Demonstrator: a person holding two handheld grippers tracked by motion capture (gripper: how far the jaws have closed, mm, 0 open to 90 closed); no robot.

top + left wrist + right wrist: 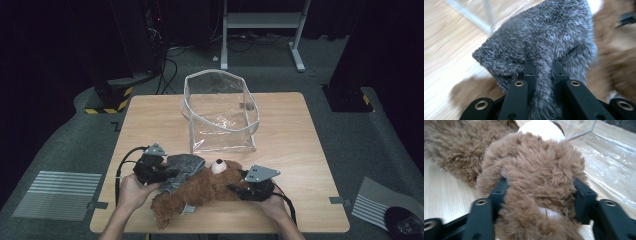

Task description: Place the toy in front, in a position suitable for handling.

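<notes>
Lying on the table [300, 150] near the front edge, a brown teddy bear [210, 192]. Left gripper [167, 172] clamped on its grey fleece [541, 47], peeling it away; right gripper [235, 190] squeezing the head, steadying. Clear bag [220, 112] open behind, apart.

Brown plush bear [210, 187] lies on its side along the near desk edge, white muzzle with dark nose toward the far side. Grey fuzzy garment [182, 167] is bunched over its left end, partly lifted
</notes>
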